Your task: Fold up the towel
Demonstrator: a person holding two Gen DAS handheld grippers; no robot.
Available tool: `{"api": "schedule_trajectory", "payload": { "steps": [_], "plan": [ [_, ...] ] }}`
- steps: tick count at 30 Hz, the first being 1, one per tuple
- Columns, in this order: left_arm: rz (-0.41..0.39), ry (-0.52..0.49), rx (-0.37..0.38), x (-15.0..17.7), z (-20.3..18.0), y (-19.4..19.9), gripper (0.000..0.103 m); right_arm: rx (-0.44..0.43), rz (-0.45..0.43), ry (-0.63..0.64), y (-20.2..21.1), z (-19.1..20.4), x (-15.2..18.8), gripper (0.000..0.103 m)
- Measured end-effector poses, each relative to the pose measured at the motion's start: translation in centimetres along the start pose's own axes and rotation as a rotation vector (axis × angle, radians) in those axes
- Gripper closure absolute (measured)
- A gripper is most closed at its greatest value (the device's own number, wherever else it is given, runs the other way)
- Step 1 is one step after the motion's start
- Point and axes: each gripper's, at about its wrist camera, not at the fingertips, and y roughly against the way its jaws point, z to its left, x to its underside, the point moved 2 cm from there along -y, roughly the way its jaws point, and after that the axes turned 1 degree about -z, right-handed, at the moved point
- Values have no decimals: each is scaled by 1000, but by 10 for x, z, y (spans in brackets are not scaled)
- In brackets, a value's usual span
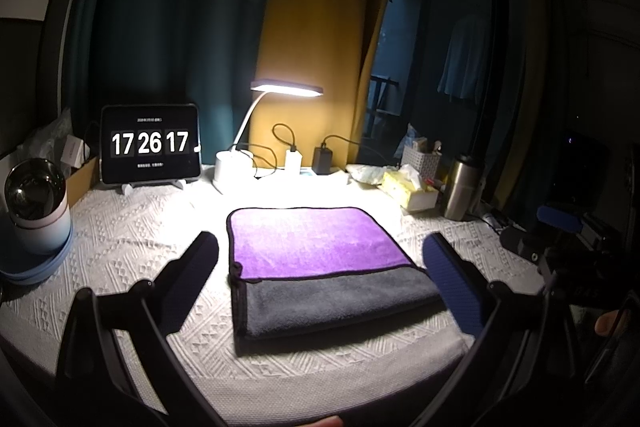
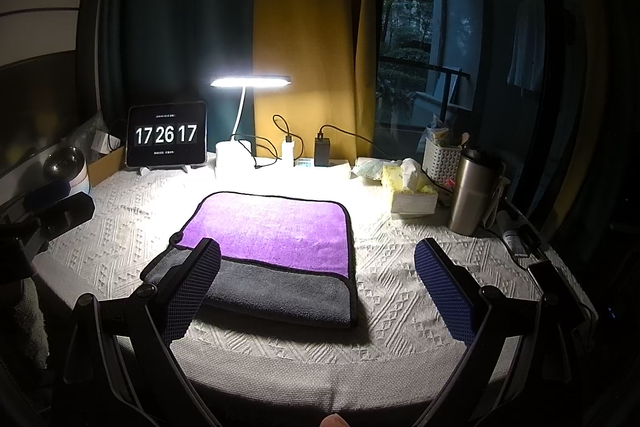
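Note:
A towel [image 1: 312, 247], purple on one face and grey on the other, lies folded on the white patterned tablecloth [image 1: 132, 239]; its near part shows the grey side turned over the purple. It also shows in the right wrist view [image 2: 276, 231]. My left gripper [image 1: 320, 259] is open and empty, held above the table with the towel between its fingers in view. My right gripper [image 2: 318, 263] is open and empty, just right of the towel's near edge, its left finger [image 2: 192, 287] overlapping the grey fold in view.
At the back stand a tablet clock [image 1: 150, 143], a lit desk lamp [image 1: 286, 89], chargers [image 1: 322, 159], a tissue box [image 1: 412, 189], a steel tumbler [image 1: 460, 187] and a white basket [image 2: 442, 159]. A round white device [image 1: 36, 207] sits at the left.

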Motion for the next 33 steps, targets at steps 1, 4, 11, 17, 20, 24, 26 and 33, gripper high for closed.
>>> {"api": "schedule_trajectory", "payload": {
  "steps": [1, 4, 11, 17, 20, 24, 26, 33],
  "plan": [
    [1, 0, 1, 0, 1, 0, 0, 0, 0, 0, 0, 0, 0, 3],
    [4, 3, 2, 0, 2, 0, 0, -1, 1, 0, -1, 0, 1, 3],
    [1, 4, 13, 0, 1, 2, 0, -1, 1, 0, -1, 1, 1, 3],
    [12, 6, 10, 1, 4, -2, 0, -8, 10, -5, -6, 4, 5, 3],
    [23, 6, 9, 2, 4, -8, 0, -12, 20, -10, -9, 4, 6, 3],
    [50, 8, 10, 5, 6, -19, 0, -17, 39, -15, -18, 0, 7, 3],
    [66, 10, 7, 7, 6, -25, 0, -20, 49, -19, -23, -1, 8, 3],
    [121, 23, -4, 15, 13, -46, 1, -24, 91, -37, -45, -8, 15, 3]
  ]
}}
